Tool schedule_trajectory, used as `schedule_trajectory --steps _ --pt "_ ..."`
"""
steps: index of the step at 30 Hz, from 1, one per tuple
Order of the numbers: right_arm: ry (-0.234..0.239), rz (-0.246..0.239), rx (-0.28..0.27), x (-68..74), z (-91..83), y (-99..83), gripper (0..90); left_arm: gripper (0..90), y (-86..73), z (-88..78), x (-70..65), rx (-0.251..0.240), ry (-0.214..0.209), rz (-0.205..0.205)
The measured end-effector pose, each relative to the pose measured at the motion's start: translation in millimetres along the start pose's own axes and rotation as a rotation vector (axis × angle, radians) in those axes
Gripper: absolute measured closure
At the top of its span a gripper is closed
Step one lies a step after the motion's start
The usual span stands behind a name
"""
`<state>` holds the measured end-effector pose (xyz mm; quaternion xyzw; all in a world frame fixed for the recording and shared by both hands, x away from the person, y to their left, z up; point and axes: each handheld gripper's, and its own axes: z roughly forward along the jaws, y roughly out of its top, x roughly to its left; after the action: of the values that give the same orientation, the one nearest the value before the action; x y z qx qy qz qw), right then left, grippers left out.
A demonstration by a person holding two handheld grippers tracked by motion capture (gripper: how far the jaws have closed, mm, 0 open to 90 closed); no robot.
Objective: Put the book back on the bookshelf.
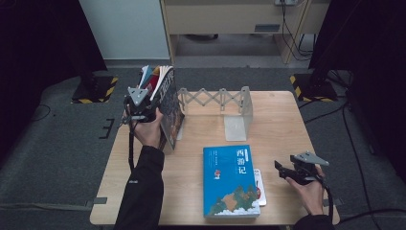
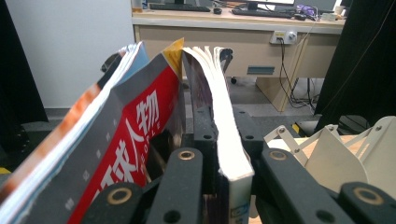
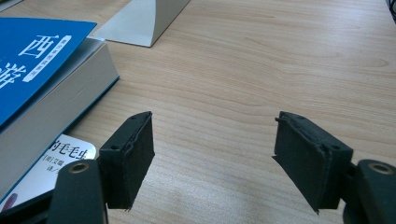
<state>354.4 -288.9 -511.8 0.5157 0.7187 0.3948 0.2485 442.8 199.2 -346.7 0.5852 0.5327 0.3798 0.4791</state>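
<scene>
At 10 o'clock on the tabletop (image 1: 282, 120) we see the left gripper (image 2: 219, 158) clamped on an upright book (image 2: 224, 140), long axis vertical, spine towards the rack (image 1: 215, 100). Right gripper (image 3: 212, 158) at 4 o'clock, jaws apart, empty.

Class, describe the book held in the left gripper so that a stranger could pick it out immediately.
Start at the wooden table and its grey expanding book rack. At the rack's left end, the left gripper clamps an upright book. Unlike the blue book lying flat, it stands on edge beside a red-covered magazine.
</scene>
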Motion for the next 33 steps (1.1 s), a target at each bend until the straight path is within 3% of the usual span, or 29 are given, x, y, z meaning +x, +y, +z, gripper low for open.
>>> schedule_trajectory --steps 10,23,29,33 --pt "-0.001 -0.002 0.000 -0.5 0.7 -0.2 28.6 82.2 -4.6 -0.1 6.7 -0.045 0.040 0.014" --pt "0.002 -0.009 0.002 0.2 1.1 -0.3 28.6 82.0 -10.6 1.1 8.7 -0.051 0.078 0.067" --pt "0.002 -0.010 0.000 0.6 0.8 0.0 28.6 81.7 -12.8 0.6 8.8 -0.033 0.080 0.080" --pt "0.003 -0.008 0.002 1.5 1.0 0.1 28.5 81.4 -14.1 -1.6 9.9 -0.031 0.063 0.067"
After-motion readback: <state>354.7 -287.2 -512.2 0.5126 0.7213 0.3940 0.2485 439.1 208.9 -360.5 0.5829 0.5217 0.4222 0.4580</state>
